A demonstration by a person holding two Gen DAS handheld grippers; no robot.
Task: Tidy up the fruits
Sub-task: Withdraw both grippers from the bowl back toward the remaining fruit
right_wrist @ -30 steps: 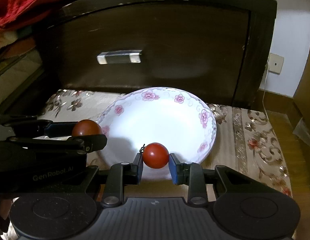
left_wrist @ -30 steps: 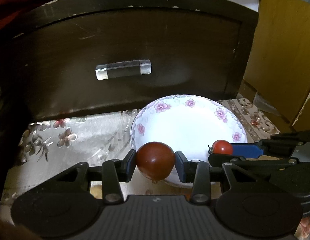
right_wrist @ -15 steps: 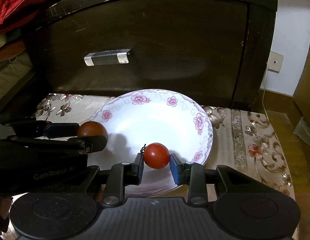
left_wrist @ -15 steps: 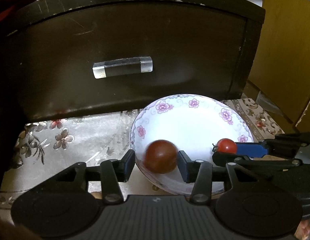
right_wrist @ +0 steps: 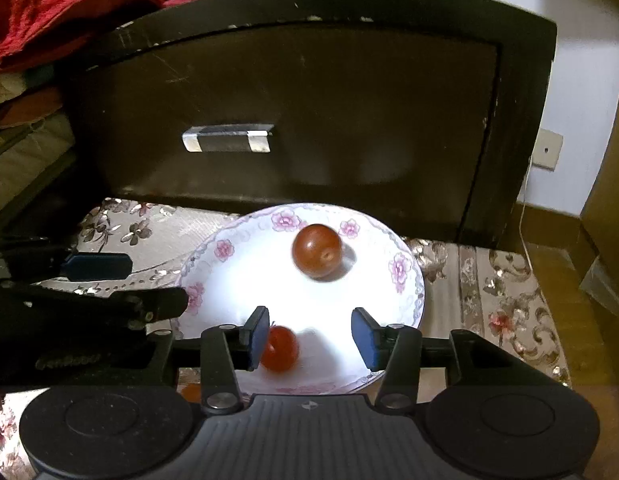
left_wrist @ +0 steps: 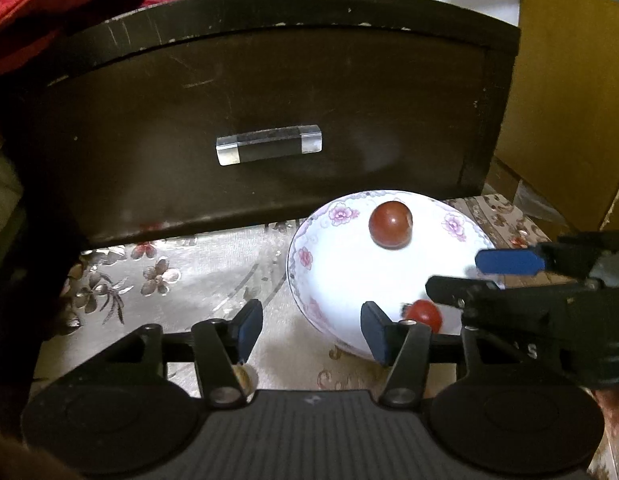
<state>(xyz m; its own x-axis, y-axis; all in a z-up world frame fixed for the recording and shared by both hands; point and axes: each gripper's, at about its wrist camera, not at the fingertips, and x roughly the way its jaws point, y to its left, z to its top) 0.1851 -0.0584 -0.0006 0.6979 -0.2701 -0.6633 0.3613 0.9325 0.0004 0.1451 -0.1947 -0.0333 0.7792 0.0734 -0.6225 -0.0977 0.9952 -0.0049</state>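
Where plate (right_wrist: 409, 280) dips: 2 glossy tomatoes (right_wrist: 317, 251).

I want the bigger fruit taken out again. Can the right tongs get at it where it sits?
Probably yes. The right tongs are open over the plate, and the dark red fruit lies uncovered just ahead, with only the smaller red fruit beside the left finger.

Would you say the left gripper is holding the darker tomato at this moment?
No, the left gripper stands open and empty, and the darker tomato lies in the floral bowl.
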